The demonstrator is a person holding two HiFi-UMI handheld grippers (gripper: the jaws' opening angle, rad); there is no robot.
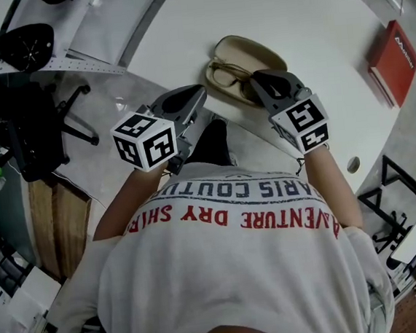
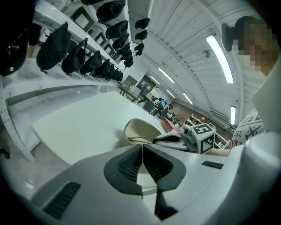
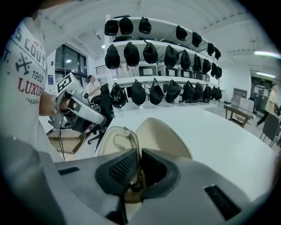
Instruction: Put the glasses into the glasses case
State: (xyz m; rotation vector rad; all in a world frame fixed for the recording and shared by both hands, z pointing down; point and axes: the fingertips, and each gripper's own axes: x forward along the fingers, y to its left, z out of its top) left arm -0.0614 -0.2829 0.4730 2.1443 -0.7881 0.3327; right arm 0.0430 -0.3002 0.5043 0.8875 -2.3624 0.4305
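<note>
Glasses [image 3: 125,140] pinched in our right gripper [image 3: 138,165]! The fingers are drawn in narrow, and the thin frame runs straight up between the two ribbed pads [image 3: 123,169]. Just ahead of those fingertips the lenses sit over the near shell of the open case [image 3: 162,136]. The pale lid stands up beyond them, further out from the tips. From the head view the glasses [image 1: 230,74] fall inside the outline of the case [image 1: 244,49]. We cannot tell whether they touch the lining. The right gripper [image 1: 258,78] points down at them from the table's edge.

Over to our left gripper [image 2: 142,158]: fingers pressed together and nothing between them. The case [image 2: 140,129] lies ahead of its tips and a little to the right, apart from them. The right gripper [image 2: 169,139] reaches in at the case from that same side. In the head view the left gripper [image 1: 199,91] hangs near the rim of the white table [image 1: 288,15], beside the case but not touching it.

A red book [image 1: 394,60] lies well off to the right of both pairs of fingers. Rows of dark caps [image 3: 151,52] hang on shelves far beyond the right fingertips.
</note>
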